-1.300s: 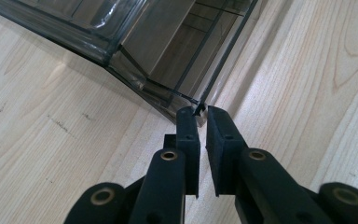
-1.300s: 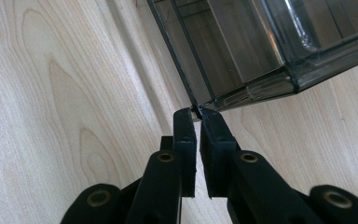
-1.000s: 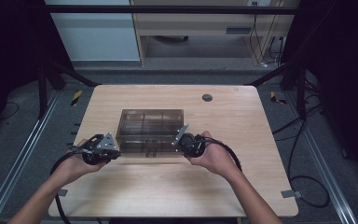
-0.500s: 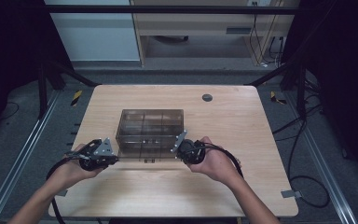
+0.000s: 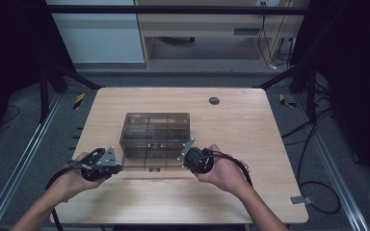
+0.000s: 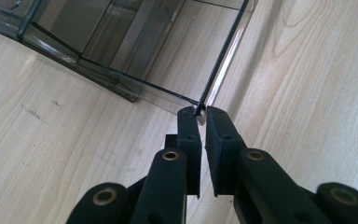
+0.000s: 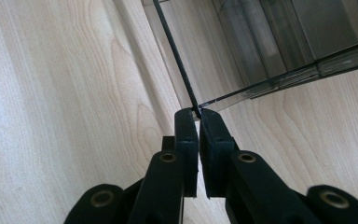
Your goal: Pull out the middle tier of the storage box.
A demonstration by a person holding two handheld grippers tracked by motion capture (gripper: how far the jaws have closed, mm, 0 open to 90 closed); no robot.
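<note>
Drawn nearer across table [image 5: 250, 125], box [image 5: 155, 137] pinched at near corners by left gripper [image 6: 198, 113] and right gripper [image 7: 195, 113], long axis spanning both.

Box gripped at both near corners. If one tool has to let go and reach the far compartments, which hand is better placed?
Left, marginally. The right tool sits further up the compartment box's side than the left tool, so it steadies better. Both stay clamped on a corner.

overhead view; two close jaw-level views
</note>
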